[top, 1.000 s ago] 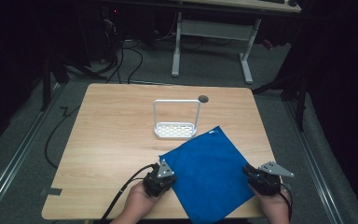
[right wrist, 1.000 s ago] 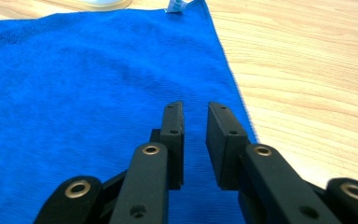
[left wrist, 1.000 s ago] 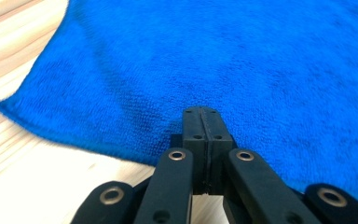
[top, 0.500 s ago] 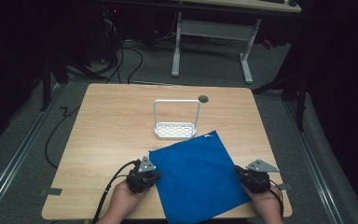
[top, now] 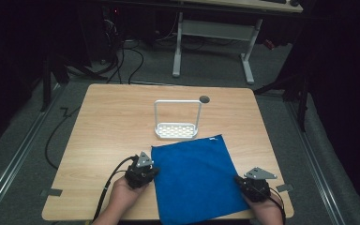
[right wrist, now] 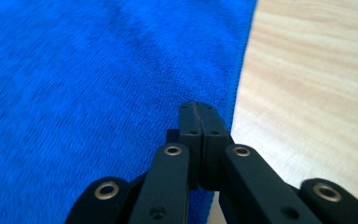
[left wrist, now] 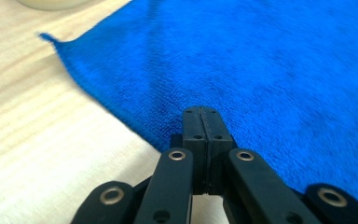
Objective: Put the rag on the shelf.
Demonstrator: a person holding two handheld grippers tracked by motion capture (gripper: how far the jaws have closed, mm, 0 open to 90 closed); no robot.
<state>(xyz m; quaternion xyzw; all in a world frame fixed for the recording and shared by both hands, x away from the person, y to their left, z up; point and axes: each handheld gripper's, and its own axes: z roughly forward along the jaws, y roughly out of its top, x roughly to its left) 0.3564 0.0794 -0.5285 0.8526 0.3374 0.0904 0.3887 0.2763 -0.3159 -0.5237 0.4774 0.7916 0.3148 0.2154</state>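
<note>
A blue cloth (top: 194, 180) lies flat on the near half of the wooden table (top: 112, 117). My left gripper (top: 151, 172) sits at the cloth's left edge, held by a hand. In the left gripper view its jaws (left wrist: 201, 115) are pressed together over the cloth (left wrist: 261, 70) just inside that edge, and no fabric shows between the pads. My right gripper (top: 243, 183) is at the cloth's right edge. Its jaws (right wrist: 198, 111) are likewise shut, with their tips over the border of the cloth (right wrist: 74, 84).
A small white wire rack (top: 177, 124) with a perforated base stands just beyond the cloth's far edge. A dark round hole (top: 204, 99) is in the table behind it. Bare wood lies left and right of the rack. Cables trail off the table's near left.
The cloth has slid left and turned from a diamond lie to nearly square with the table. Both hands moved left with it, and the right gripper came lower and nearer.
</note>
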